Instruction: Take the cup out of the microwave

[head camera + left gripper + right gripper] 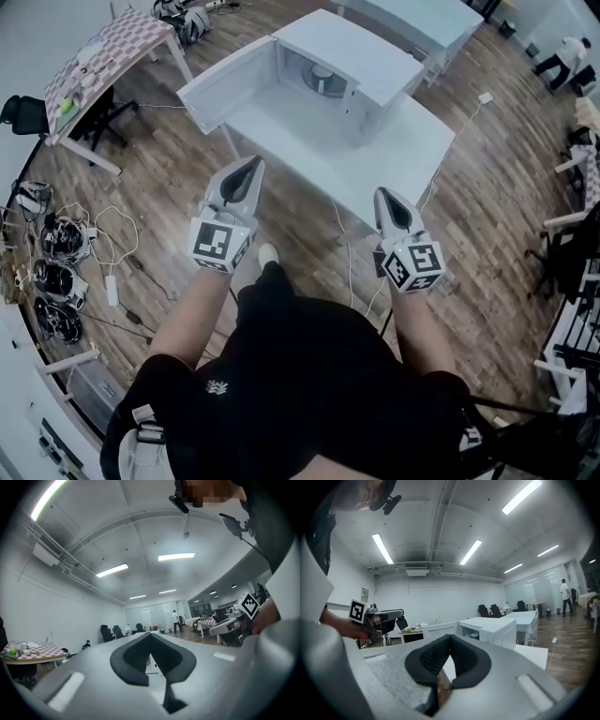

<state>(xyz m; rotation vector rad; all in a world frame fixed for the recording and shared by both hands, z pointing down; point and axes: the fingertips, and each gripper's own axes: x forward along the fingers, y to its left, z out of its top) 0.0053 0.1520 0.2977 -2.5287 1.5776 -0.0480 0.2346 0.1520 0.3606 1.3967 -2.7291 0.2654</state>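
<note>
Dark clothing (309,375) on the person wearing the rig fills the bottom of the head view, and two bare forearms reach out ahead of it. At the end of the left forearm I see the left gripper (249,169), with its marker cube nearest the body. Its fingers (133,656) are closed tip to tip, with nothing between them. The right gripper (387,197) is held level with it, well apart from it. Its fingers (431,660) are closed on nothing as well. Both grippers point at the white table (412,150) in front and hang over the wooden floor (169,187), short of the table and touching nothing.

On the table stands a white microwave (361,56). Its door (225,89) is swung wide open to the left, just ahead of the left gripper. From the right gripper view I can see the cup (474,635) inside the open microwave, well away from both grippers.

Off to the left stands a second table with a checked cloth (112,47). Cables and headsets (56,253) lie in a heap on the floor by the left wall. Far off at the upper right, another person (567,54) in a white top stands on the floor
</note>
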